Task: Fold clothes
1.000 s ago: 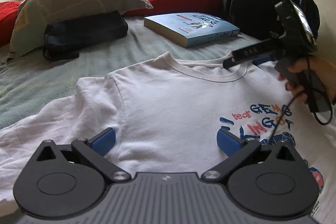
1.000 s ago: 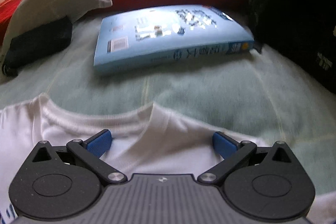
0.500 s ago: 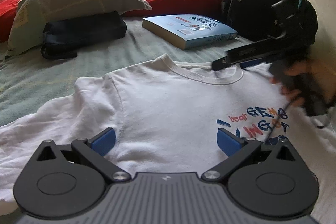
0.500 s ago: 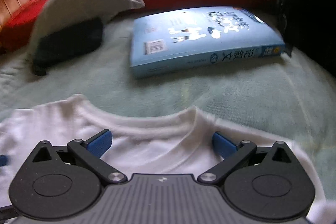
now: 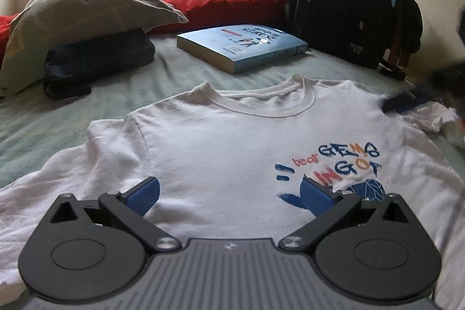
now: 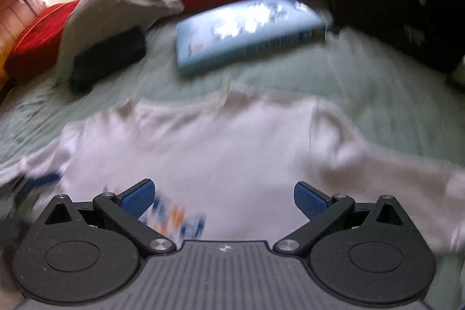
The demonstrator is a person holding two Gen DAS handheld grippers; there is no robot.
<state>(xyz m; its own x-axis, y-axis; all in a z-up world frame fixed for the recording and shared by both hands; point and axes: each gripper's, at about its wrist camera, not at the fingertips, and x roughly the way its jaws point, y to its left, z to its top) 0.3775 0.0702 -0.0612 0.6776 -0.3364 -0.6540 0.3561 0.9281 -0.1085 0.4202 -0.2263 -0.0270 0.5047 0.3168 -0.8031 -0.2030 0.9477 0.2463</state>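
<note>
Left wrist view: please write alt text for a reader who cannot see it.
A white T-shirt with a colourful print lies flat, front up, on a pale green bed, with the open left gripper over its chest. Behind it are a blue book, a pillow on a dark pouch, and a black backpack.

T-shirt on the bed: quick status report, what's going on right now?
Left gripper open, empty, over T-shirt. Right gripper open, empty. Shirt flat, unfolded. Blue book beyond the collar, apart.
</note>
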